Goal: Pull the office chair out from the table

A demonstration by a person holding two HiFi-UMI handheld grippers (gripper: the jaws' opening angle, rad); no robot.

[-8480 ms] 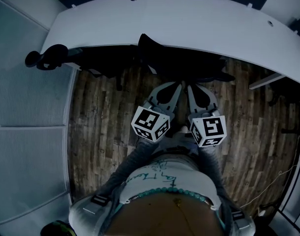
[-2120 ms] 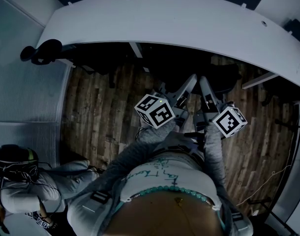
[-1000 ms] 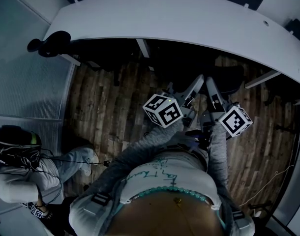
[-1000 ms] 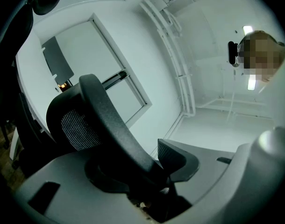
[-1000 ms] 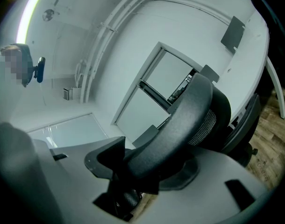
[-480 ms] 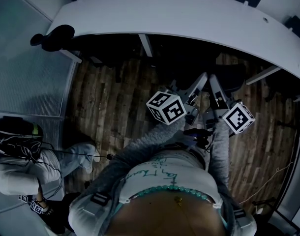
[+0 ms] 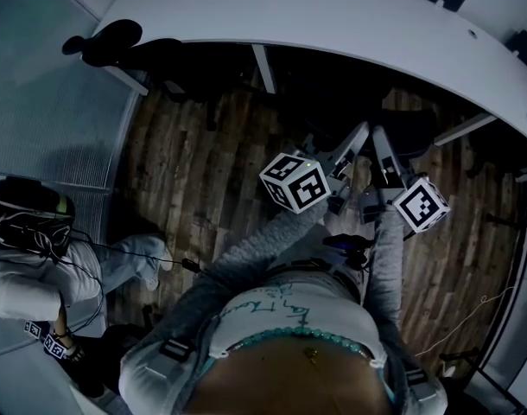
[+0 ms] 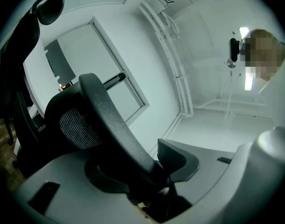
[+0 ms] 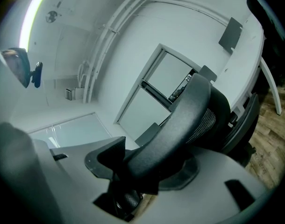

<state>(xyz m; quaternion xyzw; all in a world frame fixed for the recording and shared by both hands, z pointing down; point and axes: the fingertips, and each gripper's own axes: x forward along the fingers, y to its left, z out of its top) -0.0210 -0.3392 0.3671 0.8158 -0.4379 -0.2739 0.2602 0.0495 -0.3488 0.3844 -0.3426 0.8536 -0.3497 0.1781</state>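
The black office chair (image 7: 400, 133) stands half under the white curved table (image 7: 333, 15). In the head view both grippers reach side by side to the top of its backrest. My left gripper (image 7: 357, 137) is shut on the curved black back frame (image 8: 110, 129), which runs between its grey jaws. My right gripper (image 7: 381, 141) is shut on the same frame (image 9: 180, 129) from the other side. The mesh back shows behind the frame in both gripper views. The seat and base are hidden in shadow.
A second black chair (image 7: 108, 41) sits at the table's left end. A white table leg (image 7: 263, 67) stands left of the held chair. A person (image 7: 30, 258) sits on the floor at the left with cables. Wooden floor (image 7: 194, 171) lies between.
Both grippers have drawn back from the table together, with the chair's back frame still between their jaws. The gap to the table edge has grown a little.
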